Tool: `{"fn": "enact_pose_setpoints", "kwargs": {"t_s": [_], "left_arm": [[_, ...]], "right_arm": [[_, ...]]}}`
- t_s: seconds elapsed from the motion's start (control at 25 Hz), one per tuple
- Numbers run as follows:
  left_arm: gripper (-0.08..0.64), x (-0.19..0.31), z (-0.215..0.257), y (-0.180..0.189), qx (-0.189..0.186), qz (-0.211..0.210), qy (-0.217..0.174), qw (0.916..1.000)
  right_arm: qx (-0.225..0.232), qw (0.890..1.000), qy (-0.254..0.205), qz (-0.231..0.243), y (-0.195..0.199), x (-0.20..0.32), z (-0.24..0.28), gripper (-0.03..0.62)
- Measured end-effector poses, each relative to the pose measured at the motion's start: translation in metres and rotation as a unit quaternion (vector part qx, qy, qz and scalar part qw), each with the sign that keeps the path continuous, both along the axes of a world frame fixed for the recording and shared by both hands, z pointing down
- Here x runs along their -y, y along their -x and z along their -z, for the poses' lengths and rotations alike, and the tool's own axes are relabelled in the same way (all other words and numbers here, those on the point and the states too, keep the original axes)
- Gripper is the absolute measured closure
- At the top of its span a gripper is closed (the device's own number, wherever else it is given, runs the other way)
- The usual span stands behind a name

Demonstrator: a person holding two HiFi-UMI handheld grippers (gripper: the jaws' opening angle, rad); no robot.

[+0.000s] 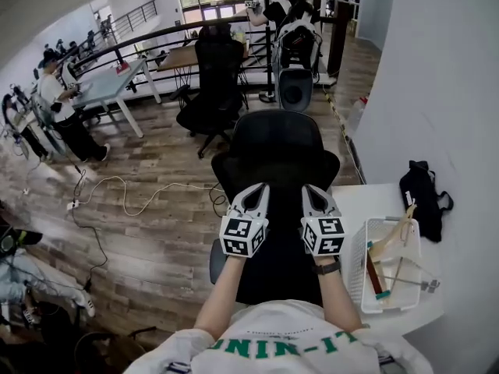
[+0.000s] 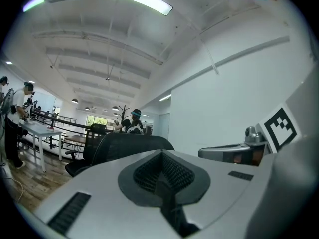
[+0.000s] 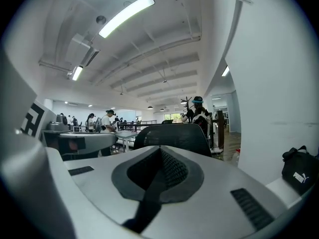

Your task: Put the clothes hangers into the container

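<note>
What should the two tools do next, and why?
Probably just lower them and stop. The left tool and right tool are shut and empty above the black chair, and the wooden hangers already lie in the white basket; I see none outside.

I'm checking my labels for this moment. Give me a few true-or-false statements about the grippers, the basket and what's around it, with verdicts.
1. The left gripper and right gripper are both shut and hold nothing. True.
2. The white basket is empty. False: wooden hangers lie in it.
3. The basket stands on the white table, to the right of the right gripper. True.
4. A black bag lies on the floor. False: the black bag rests on the table beyond the basket, by the wall.
</note>
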State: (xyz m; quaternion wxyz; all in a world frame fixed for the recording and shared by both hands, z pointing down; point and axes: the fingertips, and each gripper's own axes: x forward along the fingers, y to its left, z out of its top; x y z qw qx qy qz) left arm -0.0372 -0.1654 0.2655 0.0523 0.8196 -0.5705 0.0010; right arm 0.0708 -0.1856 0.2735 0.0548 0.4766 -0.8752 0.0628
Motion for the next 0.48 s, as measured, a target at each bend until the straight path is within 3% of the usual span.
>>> {"fn": "enact_pose_setpoints", "kwargs": {"t_s": [0.48], "left_arm": [[0.545, -0.011, -0.018, 0.006, -0.004, 0.008, 0.015, 0.9998]], "right_arm": [[0.022, 0.999, 0.021, 0.012, -0.010, -0.006, -0.005, 0.578]]}}
